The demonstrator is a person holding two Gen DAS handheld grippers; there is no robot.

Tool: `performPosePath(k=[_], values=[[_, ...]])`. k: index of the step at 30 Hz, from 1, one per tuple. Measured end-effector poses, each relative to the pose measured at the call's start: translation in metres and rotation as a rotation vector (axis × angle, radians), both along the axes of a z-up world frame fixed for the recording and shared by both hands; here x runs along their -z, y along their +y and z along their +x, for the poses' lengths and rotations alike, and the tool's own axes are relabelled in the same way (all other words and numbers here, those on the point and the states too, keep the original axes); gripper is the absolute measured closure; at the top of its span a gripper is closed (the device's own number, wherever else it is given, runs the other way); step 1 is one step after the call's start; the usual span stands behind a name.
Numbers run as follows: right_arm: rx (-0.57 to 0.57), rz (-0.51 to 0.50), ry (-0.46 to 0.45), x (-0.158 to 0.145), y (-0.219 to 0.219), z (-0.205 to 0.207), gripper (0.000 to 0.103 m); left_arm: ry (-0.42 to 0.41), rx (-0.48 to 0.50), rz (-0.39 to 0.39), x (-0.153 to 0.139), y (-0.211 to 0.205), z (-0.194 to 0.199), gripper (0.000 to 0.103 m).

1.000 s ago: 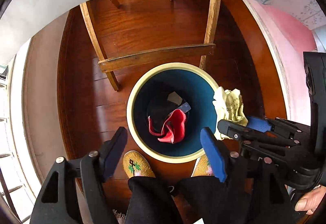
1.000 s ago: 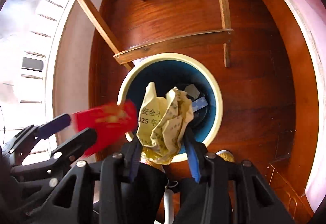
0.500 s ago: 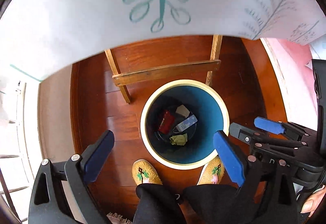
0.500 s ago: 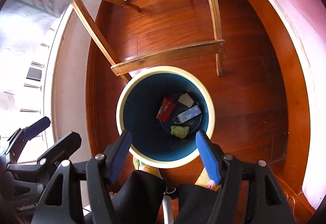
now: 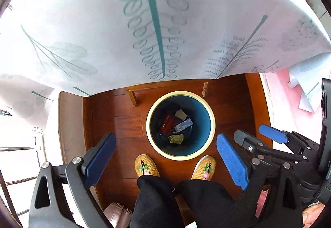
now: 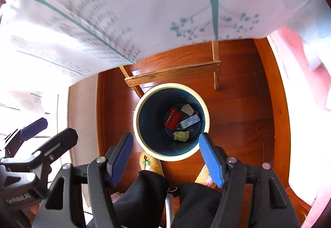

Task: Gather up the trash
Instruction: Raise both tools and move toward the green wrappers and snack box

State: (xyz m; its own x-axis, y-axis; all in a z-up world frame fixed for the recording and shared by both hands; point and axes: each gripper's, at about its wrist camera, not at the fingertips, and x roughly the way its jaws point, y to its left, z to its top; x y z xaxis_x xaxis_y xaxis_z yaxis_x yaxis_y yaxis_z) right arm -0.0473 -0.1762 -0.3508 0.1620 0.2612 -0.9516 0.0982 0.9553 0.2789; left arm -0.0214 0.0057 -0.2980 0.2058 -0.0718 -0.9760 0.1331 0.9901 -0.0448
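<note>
Left gripper [image 5: 165, 157] spread wide and empty above the floor, right gripper [image 6: 165, 157] likewise parted with nothing between the pads. Both sets of jaws just opened over the last second, dropping what they carried: red wrapper [image 6: 172, 117] and crumpled yellow paper [image 6: 181, 136] now lying at the bottom of the blue bin [image 6: 144, 103], beside a small blue-and-white carton [image 6: 190, 121] and a grey scrap [image 6: 187, 109]. Both tools lifted well clear since then, bin looking smaller and the patterned tablecloth [image 5: 144, 21] edge filling the upper half of each view. Slippered feet [image 5: 145, 167] planted just beside the bin rim. Probably one round of collecting finished; likely next, back up to the table to look for more trash, none visible from here.
</note>
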Motion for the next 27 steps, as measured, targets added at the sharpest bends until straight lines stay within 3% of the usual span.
performPosePath(k=[8, 17, 20, 27], values=[[-0.042, 0.005, -0.036, -0.072, -0.003, -0.005, 0.037, -0.065, 0.000, -0.016, -0.086, -0.002, 0.000, 0.006], [-0.012, -0.043, -0.204, -0.169, -0.010, -0.001, 0.037, -0.162, 0.046, -0.090, -0.174, -0.002, 0.018, 0.007], [0.018, -0.074, -0.271, -0.199, -0.015, 0.005, 0.037, -0.181, 0.088, -0.110, -0.200, -0.005, 0.028, 0.007], [0.148, -0.089, -0.304, -0.248, -0.025, 0.018, 0.037, -0.283, 0.226, -0.115, -0.248, -0.014, 0.050, 0.007]])
